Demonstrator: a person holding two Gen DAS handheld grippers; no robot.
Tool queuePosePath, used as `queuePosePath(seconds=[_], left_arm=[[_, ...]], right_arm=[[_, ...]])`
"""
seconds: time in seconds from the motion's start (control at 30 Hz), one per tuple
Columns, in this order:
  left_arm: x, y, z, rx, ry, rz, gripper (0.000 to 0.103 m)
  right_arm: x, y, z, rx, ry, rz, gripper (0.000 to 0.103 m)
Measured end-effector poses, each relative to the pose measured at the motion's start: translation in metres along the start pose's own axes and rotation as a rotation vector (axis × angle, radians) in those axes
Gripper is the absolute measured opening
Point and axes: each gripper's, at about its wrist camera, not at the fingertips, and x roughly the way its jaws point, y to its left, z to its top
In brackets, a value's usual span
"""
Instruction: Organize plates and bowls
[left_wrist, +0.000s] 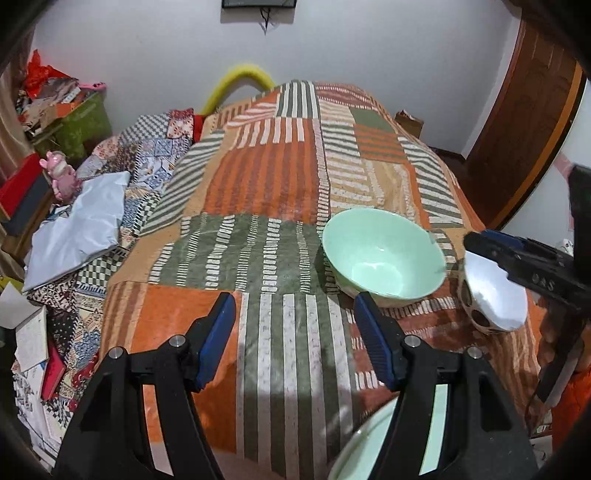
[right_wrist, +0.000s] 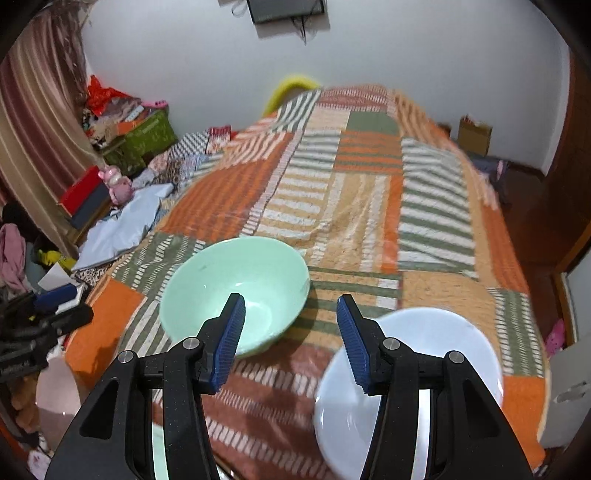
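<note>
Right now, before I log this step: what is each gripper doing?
Left gripper: open, nothing between its blue pads.
Right gripper: open, holding nothing, above the gap between the mint-green ceramic bowl and the white bowl.

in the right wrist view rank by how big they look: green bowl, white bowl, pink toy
1. white bowl and green bowl: look much alike; the white one is nearer the camera and partly hidden, so unsure.
2. pink toy: smallest, though farthest away.
</note>
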Motion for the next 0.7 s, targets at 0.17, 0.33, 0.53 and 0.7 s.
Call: queuePosePath(seconds=[0.17,0.33,0.53,0.7], left_arm=[[0.017,0.005,0.003,-0.006,0.023,-0.029,0.066],[0.021,0.007,0.002,0.001,0.024,-0.056,0.066],[0.023,0.009,0.001,0.000,0.025,-0.074,0.066],[0.029,0.015,0.000,-0.026,0.042,-0.070,0.066]], right_arm=[[0.033,-0.002,0.013,-0.028,0.106,-0.003,0.032],[0.060,0.000,0.020,-0.045,0.208,-0.013,0.027],[0.076,0.002,0.016,-0.056,0.273,-0.031,0.021],[0.069,0.014,0.005,-0.117,0.271,0.008,0.016]])
